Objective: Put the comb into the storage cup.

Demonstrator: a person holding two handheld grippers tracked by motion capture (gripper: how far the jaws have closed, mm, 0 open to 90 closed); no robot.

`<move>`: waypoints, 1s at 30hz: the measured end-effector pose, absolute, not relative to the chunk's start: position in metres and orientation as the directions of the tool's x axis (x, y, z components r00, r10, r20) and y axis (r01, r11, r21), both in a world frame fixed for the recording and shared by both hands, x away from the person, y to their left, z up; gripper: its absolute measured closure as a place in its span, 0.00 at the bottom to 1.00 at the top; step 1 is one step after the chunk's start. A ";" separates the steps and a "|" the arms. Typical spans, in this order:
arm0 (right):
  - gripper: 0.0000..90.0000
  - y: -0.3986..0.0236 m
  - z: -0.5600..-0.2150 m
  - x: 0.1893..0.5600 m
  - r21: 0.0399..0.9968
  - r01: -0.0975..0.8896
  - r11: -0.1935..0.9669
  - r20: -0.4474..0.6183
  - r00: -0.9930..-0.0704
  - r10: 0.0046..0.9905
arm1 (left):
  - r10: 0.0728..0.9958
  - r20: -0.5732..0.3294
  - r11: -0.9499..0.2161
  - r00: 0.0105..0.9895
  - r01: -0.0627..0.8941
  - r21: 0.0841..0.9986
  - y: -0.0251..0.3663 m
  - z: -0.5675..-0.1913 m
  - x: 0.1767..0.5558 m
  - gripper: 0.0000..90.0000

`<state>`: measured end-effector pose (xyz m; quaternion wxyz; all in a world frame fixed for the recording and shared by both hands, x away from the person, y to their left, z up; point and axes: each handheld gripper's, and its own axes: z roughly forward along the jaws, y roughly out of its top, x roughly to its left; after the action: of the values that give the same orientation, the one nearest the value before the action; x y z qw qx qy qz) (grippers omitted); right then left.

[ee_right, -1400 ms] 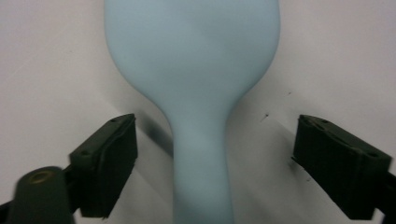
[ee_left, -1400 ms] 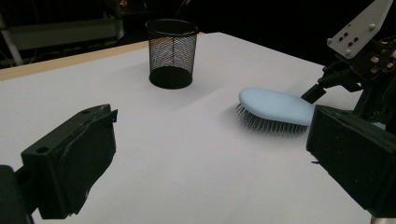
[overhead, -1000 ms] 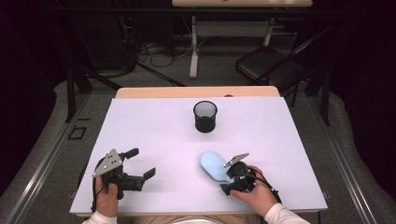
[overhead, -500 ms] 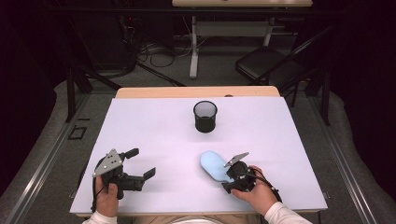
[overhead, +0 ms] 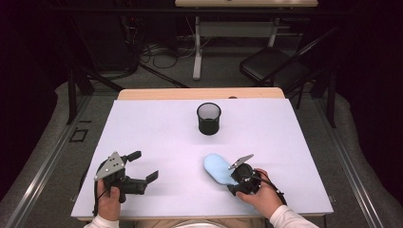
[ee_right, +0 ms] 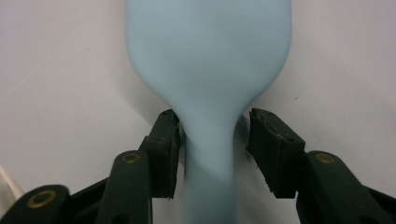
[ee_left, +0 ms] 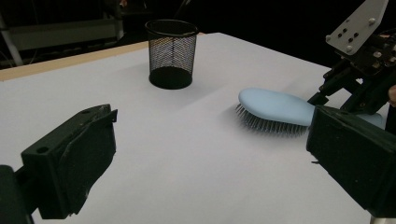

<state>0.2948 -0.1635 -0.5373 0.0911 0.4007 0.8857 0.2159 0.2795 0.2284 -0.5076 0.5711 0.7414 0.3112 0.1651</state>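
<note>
The white table (overhead: 157,128) spreads under me, and I take the black mesh pen cup (overhead: 208,118), standing upright, as my landmark. The light blue hairbrush (overhead: 218,169) lies bristles down, nearer to me than the cup and a little right of it. My right gripper (overhead: 234,177) straddles the brush's neck; its jaws have just been closing, the handle between them, one pad touching and the other just shy. My left gripper (overhead: 145,167), well left of the cup, gapes wide and holds nothing.
</note>
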 end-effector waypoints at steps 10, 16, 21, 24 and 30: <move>0.69 -0.163 -0.537 0.294 0.457 0.662 0.594 0.014 -0.673 0.740 | 0.651 -0.112 -0.153 0.751 0.274 0.949 0.228 -0.508 0.280 0.01; 0.73 -0.162 -0.536 0.293 0.454 0.656 0.603 0.012 -0.681 0.732 | 0.650 -0.112 -0.153 0.751 0.274 0.949 0.229 -0.508 0.280 0.01; 0.75 -0.162 -0.537 0.292 0.465 0.655 0.595 0.011 -0.676 0.736 | 0.652 -0.113 -0.152 0.750 0.275 0.949 0.229 -0.508 0.280 0.01; 0.75 -0.162 -0.537 0.292 0.467 0.651 0.599 0.007 -0.680 0.733 | 0.651 -0.114 -0.152 0.750 0.276 0.949 0.229 -0.508 0.280 0.01; 0.76 -0.162 -0.537 0.292 0.462 0.653 0.600 0.006 -0.679 0.735 | 0.652 -0.114 -0.151 0.750 0.276 0.949 0.229 -0.508 0.280 0.01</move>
<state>0.2917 -0.1616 -0.5367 0.0928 0.3900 0.8895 0.2192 0.2798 0.2288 -0.5078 0.5713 0.7406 0.3131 0.1646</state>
